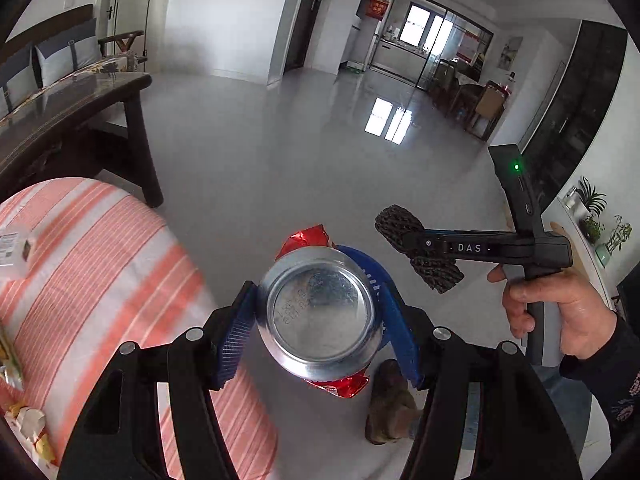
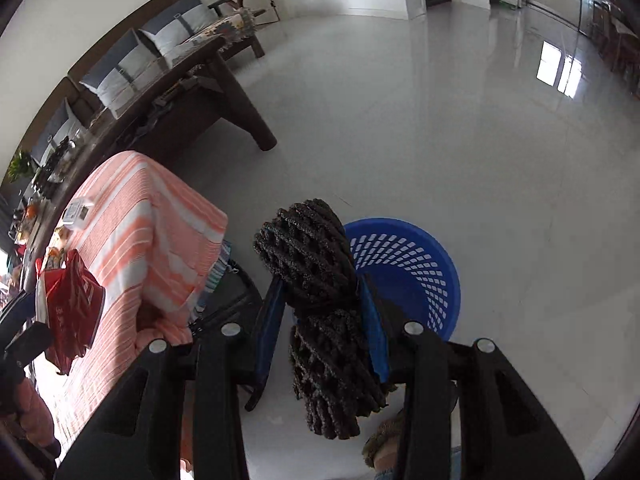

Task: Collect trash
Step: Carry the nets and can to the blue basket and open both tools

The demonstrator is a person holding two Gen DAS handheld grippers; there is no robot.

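Gripping can [image 1: 320, 316]; right gripper [image 2: 324, 320] pinching mesh [image 2: 320, 280] at basket [image 2: 420, 264] rim.

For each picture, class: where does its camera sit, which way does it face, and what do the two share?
Left wrist: behind the left tongs, facing down across the floor; crushed can gripped, a hand holding the right tongs.
Right wrist: behind the right tongs, facing down at the blue basket; black mesh wad gripped.
Shared: mesh wad, striped cloth, dark table, basket.
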